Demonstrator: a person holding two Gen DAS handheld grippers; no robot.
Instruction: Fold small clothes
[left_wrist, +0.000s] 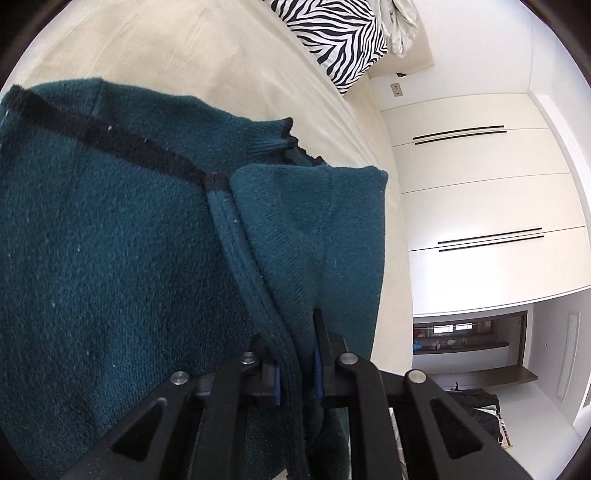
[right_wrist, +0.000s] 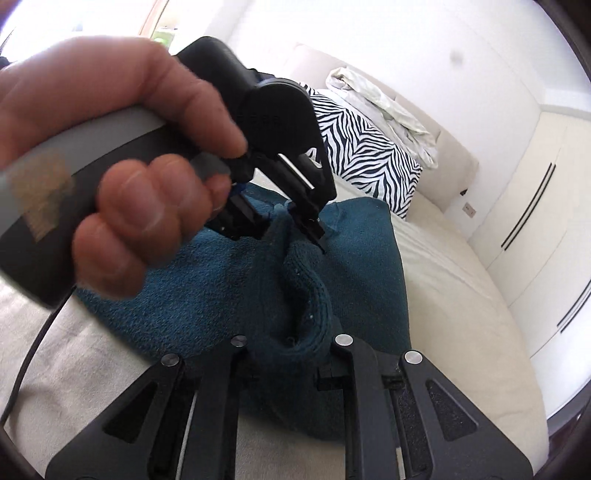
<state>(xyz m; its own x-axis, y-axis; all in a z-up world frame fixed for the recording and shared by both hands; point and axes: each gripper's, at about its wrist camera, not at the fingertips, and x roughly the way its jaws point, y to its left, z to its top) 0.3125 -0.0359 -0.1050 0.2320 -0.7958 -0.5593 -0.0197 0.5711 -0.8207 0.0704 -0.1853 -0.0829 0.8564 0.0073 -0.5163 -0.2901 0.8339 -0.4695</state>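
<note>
Sweater (left_wrist: 110, 229) on bed (left_wrist: 207, 55), both claws pinching it: left claw (left_wrist: 297, 373) clamped on ribbed edge, right claw (right_wrist: 291, 365) on bunched fold, guessing to carry fold over.

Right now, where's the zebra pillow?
In both wrist views the zebra-print pillow sits at the head of the cream bed, beyond the teal sweater, beside crumpled white bedding.

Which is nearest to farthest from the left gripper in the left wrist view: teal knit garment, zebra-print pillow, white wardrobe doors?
1. Teal knit garment: clamped in the left gripper.
2. White wardrobe doors: right, past the bed's edge.
3. Zebra-print pillow: top, far end of the bed.
</note>
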